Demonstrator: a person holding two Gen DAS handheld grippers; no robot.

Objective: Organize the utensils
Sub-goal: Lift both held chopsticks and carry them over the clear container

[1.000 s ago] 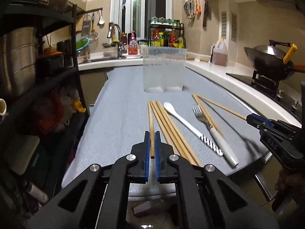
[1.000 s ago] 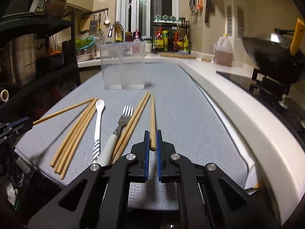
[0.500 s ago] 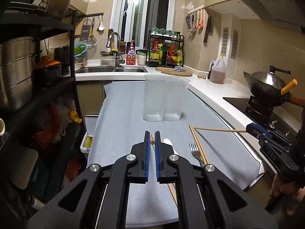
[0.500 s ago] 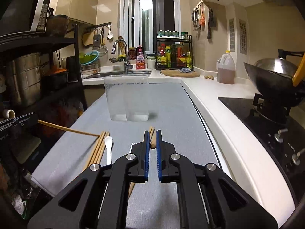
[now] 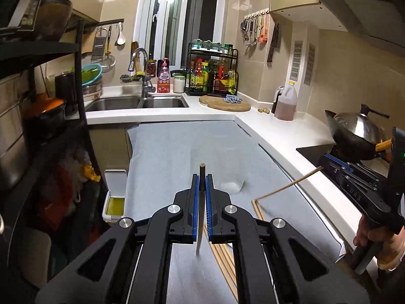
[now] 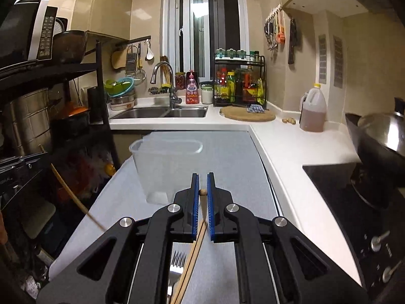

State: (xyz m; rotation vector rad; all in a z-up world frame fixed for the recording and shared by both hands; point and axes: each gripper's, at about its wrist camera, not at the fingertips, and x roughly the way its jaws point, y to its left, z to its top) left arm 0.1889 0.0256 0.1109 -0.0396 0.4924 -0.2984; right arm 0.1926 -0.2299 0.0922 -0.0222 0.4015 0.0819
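Observation:
My left gripper point(image 5: 202, 177) is shut on a wooden chopstick point(image 5: 201, 177) that hangs tip-down above the grey mat point(image 5: 164, 157). My right gripper point(image 6: 202, 177) is shut on another chopstick point(image 6: 202, 192), also raised; in the left wrist view this gripper point(image 5: 326, 160) holds its stick point(image 5: 288, 186) slanting down to the left. The clear plastic container point(image 6: 164, 167) stands on the mat just ahead of both grippers. More chopsticks point(image 5: 225, 258) and a fork point(image 6: 177, 266) lie on the mat below.
A white counter point(image 6: 291, 152) runs along the right with a wok point(image 5: 354, 134) on the stove. A sink point(image 5: 136, 102) is at the back. A black shelf rack point(image 5: 38, 101) stands at the left. A small white bin point(image 5: 114, 195) sits beside the mat.
Both grippers have lifted their chopsticks off the mat and risen. The sticks now hang tilted downward, and the container sits closer under the fingers.

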